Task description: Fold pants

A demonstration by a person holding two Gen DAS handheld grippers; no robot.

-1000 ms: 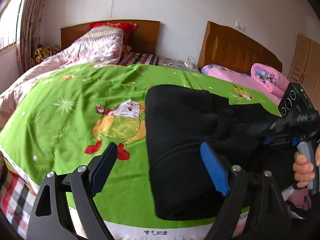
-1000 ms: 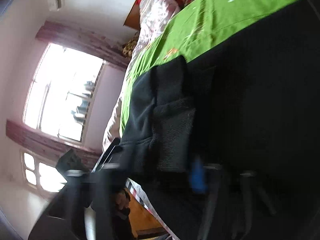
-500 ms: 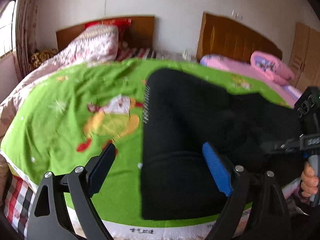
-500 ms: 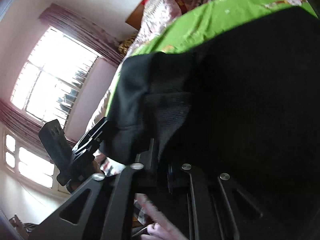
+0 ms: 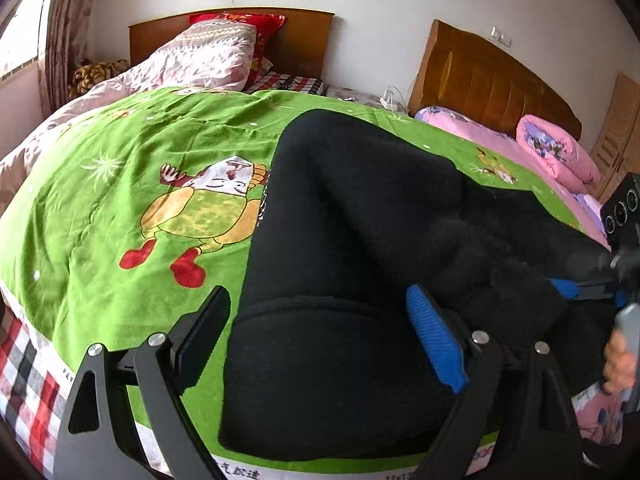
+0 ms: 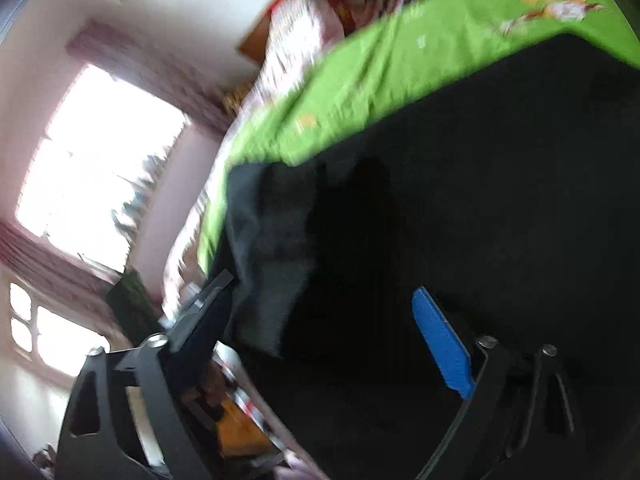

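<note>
Black pants lie folded over on a green cartoon blanket near the bed's front edge. My left gripper is open and empty, its fingers hovering over the pants' near folded end. In the left wrist view the right gripper sits at the far right against a bunched part of the pants. In the blurred right wrist view my right gripper is open, with the black pants filling the view in front of it and nothing between the fingers.
A quilt and red pillow lie at the wooden headboard. A second bed with pink bedding stands at the right. A window with curtains is at the left. The blanket's front edge hangs over a checked sheet.
The right gripper has opened and let go of the pants fold it was holding. The pants have settled flatter on the blanket. The left gripper has stayed open and moved little.
</note>
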